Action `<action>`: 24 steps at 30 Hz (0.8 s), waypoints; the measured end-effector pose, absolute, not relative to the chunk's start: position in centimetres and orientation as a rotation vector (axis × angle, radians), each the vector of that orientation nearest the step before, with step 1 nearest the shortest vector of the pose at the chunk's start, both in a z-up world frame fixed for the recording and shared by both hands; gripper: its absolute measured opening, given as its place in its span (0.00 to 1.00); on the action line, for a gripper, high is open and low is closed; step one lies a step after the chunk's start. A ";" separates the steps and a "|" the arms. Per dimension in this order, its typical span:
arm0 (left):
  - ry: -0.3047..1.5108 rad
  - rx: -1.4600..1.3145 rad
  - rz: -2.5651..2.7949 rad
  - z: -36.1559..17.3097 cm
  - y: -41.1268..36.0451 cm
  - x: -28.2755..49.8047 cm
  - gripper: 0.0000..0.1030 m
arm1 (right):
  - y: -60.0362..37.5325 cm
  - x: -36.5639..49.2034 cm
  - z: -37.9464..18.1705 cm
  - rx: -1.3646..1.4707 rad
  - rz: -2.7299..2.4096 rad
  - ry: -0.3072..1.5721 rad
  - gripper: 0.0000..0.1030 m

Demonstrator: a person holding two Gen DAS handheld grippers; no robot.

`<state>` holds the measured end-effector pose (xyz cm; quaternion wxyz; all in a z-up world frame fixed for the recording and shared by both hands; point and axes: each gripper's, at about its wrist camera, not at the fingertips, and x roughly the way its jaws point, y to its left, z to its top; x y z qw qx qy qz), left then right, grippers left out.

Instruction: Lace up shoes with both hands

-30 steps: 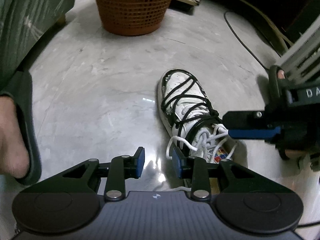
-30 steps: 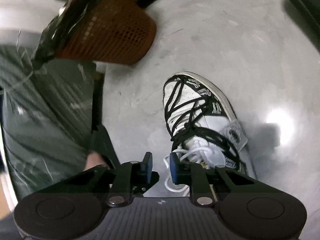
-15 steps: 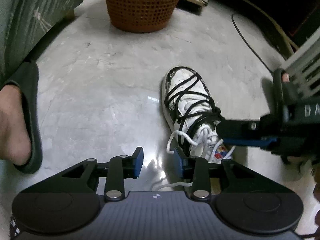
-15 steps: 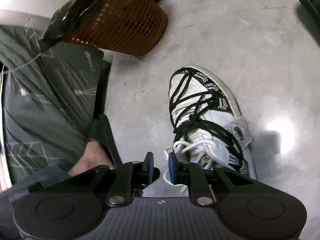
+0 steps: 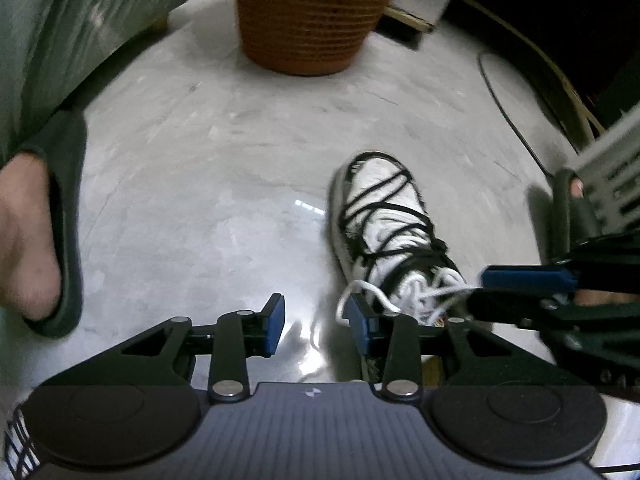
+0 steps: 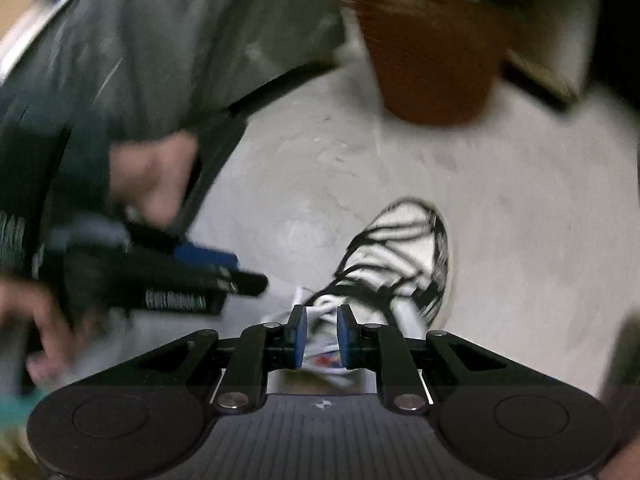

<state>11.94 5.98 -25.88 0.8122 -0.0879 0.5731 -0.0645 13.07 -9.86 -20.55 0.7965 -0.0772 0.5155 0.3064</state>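
Grey polished floor (image 5: 208, 184) fills both views, with one white high-top shoe (image 5: 384, 216) lying on it, toe pointing away, wrapped in black cord and threaded with one loose white lace (image 5: 416, 292) bunched at its ankle opening. One orange mesh basket (image 5: 312, 16) stands beyond the shoe, and one black cable (image 5: 504, 108) runs along the floor to the right. Two feet in dark slippers are visible in the left wrist view, one at the left edge (image 5: 44, 236) and one at the right edge (image 5: 572, 208). There are two grippers. The left gripper (image 5: 315, 325) hovers just left of the shoe's ankle with its blue pads spread wide apart and nothing between them. The right gripper (image 6: 322, 334) sits low over the ankle opening, its pads parted by a narrow gap through which the tongue label shows; the view is too blurred to tell whether any lace is caught. Compared with a second ago, the right gripper has swung round so that the shoe's opening is now directly ahead of its fingers, its view has blurred heavily, and the left gripper now appears in it at the left. Small white printing on the side of the left gripper in the right wrist view is too blurred to read.
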 end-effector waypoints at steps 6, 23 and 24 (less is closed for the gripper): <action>1.267 -0.280 -0.053 -27.6 7.9 11.5 0.38 | -8.2 10.8 -21.3 -0.560 0.822 1.018 0.19; 1.240 -0.399 -0.103 -27.6 7.2 11.9 0.38 | -6.2 10.1 -22.4 -0.666 0.826 1.068 0.13; 1.239 -0.402 -0.101 -27.6 7.2 11.9 0.38 | -6.1 10.0 -22.5 -0.668 0.836 1.072 0.13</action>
